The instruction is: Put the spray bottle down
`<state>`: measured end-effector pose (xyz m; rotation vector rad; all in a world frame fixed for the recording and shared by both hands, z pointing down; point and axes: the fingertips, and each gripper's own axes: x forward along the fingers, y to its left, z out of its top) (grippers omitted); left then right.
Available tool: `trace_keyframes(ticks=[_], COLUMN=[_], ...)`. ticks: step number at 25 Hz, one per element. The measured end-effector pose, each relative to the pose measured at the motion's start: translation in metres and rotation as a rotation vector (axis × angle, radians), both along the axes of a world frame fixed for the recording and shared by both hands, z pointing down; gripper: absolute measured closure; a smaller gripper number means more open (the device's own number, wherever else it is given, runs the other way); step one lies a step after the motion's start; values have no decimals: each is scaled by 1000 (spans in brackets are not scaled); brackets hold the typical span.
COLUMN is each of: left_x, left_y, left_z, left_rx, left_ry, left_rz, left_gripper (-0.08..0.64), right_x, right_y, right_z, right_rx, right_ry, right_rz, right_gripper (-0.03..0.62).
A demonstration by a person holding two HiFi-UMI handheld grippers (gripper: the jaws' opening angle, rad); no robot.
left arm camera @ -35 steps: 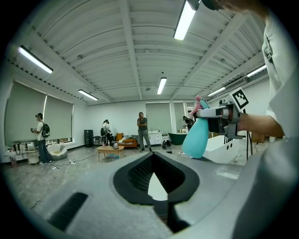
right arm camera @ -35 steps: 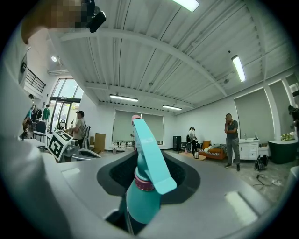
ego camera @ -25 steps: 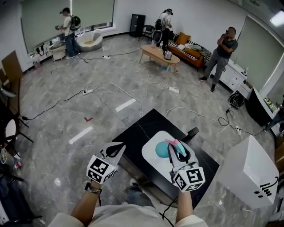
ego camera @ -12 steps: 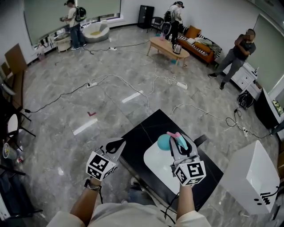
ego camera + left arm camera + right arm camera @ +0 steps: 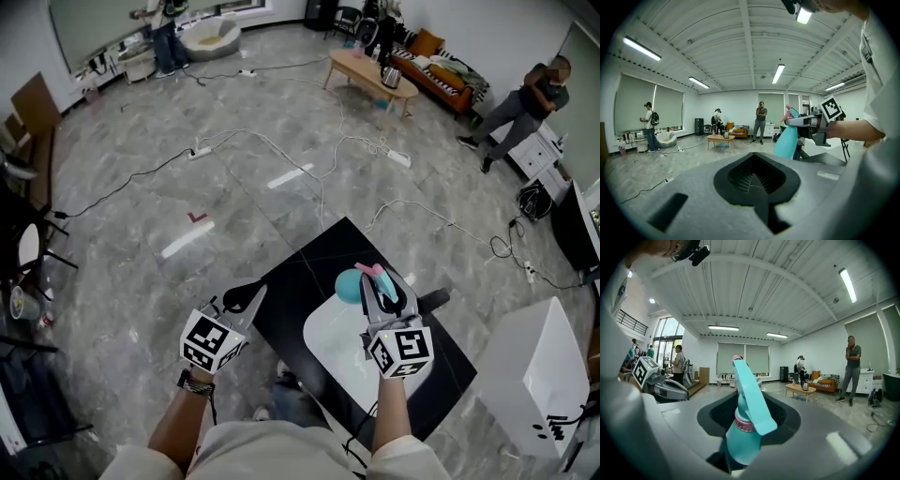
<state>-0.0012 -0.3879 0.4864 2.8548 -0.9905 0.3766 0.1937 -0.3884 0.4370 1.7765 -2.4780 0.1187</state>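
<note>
1. Right hand-held gripper (image 5: 382, 292): the jaws stand partly apart and are clamped on the neck of the teal spray bottle (image 5: 742, 430), about its pink collar. The trigger head projects past the pads.
2. Position of the spray bottle: it is carried above the black counter (image 5: 300, 281), over the far edge of the white board (image 5: 328, 349) that lies on it. The left gripper view shows its body hanging below the right jaws. Its base is hidden in every view, so contact with the board cannot be confirmed, though it appears to be in the air.
3. Left hand-held gripper (image 5: 244, 300): the jaws are closed together with nothing between them. It is held at the near-left edge of the counter, well apart from the bottle.
4. Step in hand (judged): lowering the bottle for placement.
   - Keep the body upright and the base level.
   - Choose a flat spot wholly on the board or wholly on the bare counter, not across the board's edge.
   - Part the jaws only once the base bears fully.
5. Withdrawal (advised): draw the gripper straight back along its own line, so that neither pad catches the trigger or collar. A tall, narrow bottle is likely to topple from a slight sideways nudge.
</note>
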Motion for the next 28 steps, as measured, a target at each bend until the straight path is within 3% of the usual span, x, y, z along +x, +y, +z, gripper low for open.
trace_keyframes(ticks=[12, 19, 28], left_x=[16, 20, 25], left_y=[-36, -55, -71], left_z=[42, 64, 85], left_rx=[-76, -112, -144], left_ry=[-8, -14, -27], left_rz=[-36, -62, -83], left_gripper=[560, 560, 560], right_x=[17, 17, 24], right_y=[-70, -111, -137], right_z=[70, 112, 158], right_rx=[-90, -134, -177], right_ry=[3, 33, 28], right_rz=[-16, -71, -89], right_gripper=[457, 457, 456])
